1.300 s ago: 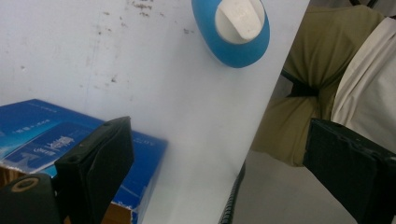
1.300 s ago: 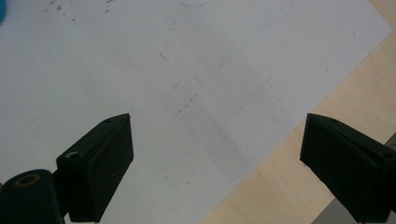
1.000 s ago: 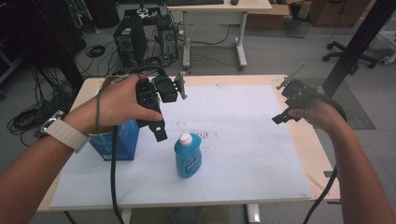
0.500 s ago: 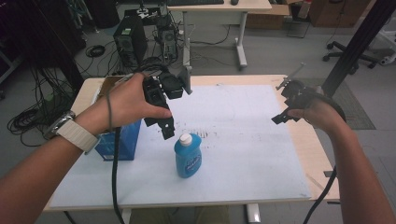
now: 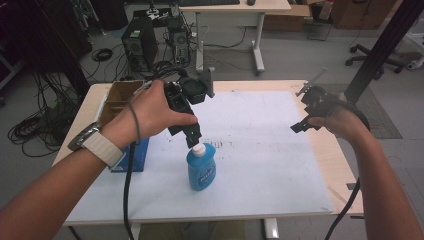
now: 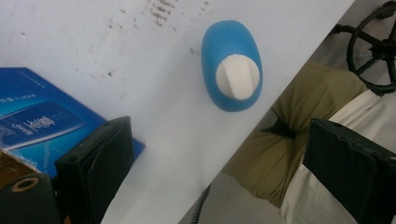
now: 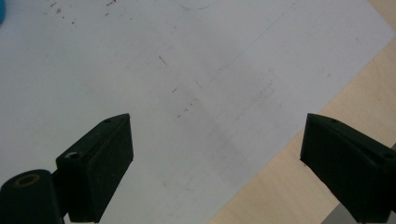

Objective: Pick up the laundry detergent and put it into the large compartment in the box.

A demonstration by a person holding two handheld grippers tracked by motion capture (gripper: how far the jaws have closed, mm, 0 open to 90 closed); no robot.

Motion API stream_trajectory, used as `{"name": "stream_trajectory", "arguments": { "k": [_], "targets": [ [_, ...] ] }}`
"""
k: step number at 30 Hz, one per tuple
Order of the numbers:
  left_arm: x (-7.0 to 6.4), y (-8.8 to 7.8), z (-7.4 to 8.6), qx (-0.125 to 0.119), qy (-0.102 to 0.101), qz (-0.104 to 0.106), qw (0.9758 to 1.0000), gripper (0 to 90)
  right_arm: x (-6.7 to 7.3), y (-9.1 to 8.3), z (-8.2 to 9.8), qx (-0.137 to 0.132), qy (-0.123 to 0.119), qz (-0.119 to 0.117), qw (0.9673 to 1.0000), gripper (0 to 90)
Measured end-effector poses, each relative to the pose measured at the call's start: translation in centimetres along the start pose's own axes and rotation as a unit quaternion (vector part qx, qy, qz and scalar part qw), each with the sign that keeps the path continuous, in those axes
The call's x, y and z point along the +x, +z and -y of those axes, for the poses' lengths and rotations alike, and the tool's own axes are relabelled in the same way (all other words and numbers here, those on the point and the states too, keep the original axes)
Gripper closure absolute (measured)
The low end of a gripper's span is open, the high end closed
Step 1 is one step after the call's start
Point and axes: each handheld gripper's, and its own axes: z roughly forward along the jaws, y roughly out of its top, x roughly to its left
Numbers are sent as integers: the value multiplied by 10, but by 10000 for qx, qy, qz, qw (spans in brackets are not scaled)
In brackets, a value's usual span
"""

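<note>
The left gripper (image 5: 192, 136) is hovering directly above the blue bottle (image 5: 201, 169), jaws spread wide (probably for grasping its white cap (image 6: 237, 77)). The bottle is standing upright on the white sheet (image 5: 260, 145), beside a blue box (image 6: 32, 119). The right gripper (image 5: 306, 111) is waiting aside, jaws also released.

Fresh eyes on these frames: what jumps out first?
The blue bottle with its white cap stands upright near the middle of the white sheet that covers the table, and the left gripper hangs right above the cap, jaws wide open. At the table's left edge, beside the left hand, sits a blue box. The right gripper hovers open over the sheet's right side, with nothing between its jaws.
</note>
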Motion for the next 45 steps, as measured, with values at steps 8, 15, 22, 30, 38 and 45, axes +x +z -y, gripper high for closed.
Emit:
{"name": "stream_trajectory", "arguments": {
  "k": [8, 15, 22, 30, 38, 45],
  "targets": [
    [-3, 3, -5, 11, -277, -20, 9996, 105, 0, 2, -2, -33, -17, -17, 10000, 94],
    [-7, 6, -11, -37, -486, 0, 9988, 93, 0, 2, -2, -79, -30, -32, 10000, 94],
    [-12, 13, -16, 5, -525, -8, 9986, 90, -1, 3, 0, -122, -13, -40, 9999, 94],
    [-14, 21, -19, -13, -599, -4, 9982, 89, -3, 5, 4, -118, 0, -67, 9999, 94],
    [-15, 29, -20, -39, -684, -18, 9977, 89, -4, 5, 5, -119, 17, -72, 9999, 94],
    [-15, 35, -20, -53, -702, -41, 9975, 88, -4, 6, 4, -97, -5, -93, 9999, 99]
  ]
}}
